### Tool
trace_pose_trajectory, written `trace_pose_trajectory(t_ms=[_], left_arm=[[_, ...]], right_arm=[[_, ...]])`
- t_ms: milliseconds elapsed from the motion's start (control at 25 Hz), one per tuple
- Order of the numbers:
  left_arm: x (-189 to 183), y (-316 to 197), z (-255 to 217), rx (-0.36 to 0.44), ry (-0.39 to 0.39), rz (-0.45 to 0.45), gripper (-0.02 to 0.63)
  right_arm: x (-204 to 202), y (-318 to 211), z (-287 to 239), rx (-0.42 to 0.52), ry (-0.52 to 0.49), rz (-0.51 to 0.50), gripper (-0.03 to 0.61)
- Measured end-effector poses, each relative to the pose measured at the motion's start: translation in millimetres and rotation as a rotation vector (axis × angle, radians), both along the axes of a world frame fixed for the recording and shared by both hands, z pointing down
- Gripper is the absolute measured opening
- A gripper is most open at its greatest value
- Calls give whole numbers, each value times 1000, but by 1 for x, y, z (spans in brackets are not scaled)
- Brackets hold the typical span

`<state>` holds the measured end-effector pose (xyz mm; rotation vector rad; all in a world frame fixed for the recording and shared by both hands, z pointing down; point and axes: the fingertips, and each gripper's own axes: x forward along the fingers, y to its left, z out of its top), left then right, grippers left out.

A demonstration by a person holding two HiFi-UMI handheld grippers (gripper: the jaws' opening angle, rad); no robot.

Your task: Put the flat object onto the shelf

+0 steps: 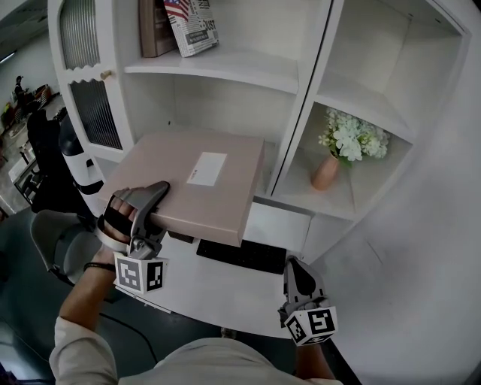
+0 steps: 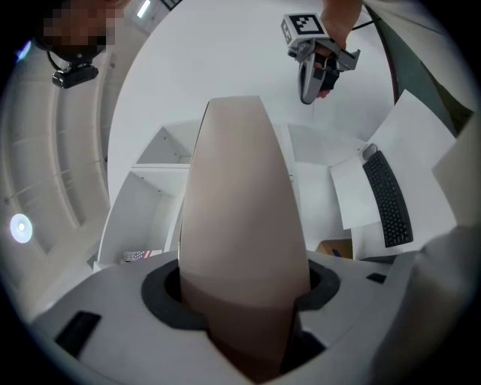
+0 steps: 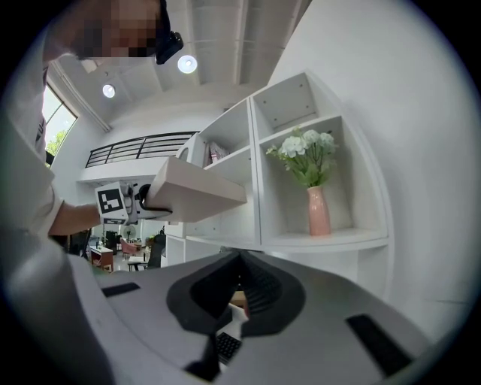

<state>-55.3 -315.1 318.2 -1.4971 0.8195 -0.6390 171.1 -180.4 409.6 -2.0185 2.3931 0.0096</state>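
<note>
Holding the load: the left claw (image 1: 154, 197) is clamped on the near left corner of the flat box (image 1: 197, 180), with a pad above and a pad below. The jaws stand partly apart because the box fills the gap.
Box position: up in the air and roughly level, clear of the table (image 1: 203, 289), right in front of the white shelf unit (image 1: 225, 68).
Box far edge: it points at the lower middle opening, and I can't tell whether it has crossed the front edge.
Box look: pinkish beige, with a white label (image 1: 207, 168) on top.
Right claw (image 1: 295, 267): low over the table, well apart from the box. The jaws are pinched together with nothing between them.
Under the box: a black keyboard (image 1: 240, 256) lies on the table, with a sheet of paper (image 1: 278, 225) beside it.
Right-hand compartment: a pink vase (image 1: 326, 171) stands upright, holding white flowers (image 1: 353, 135).
Upper board: books (image 1: 192, 22) stand at the left.
Left gripper view: the box runs straight out from the jaws, with the right claw hanging beyond its far end.
</note>
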Motion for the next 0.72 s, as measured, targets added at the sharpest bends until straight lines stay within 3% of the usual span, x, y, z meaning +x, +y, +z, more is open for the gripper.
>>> trace_pose_trajectory(t_ms=[320, 720], left_arm=[[15, -38, 26, -27, -88, 9, 275], [37, -67, 51, -61, -145, 24, 275]], right_arm=[[15, 0, 5, -13, -7, 35, 3], [30, -2, 11, -24, -13, 72, 3]])
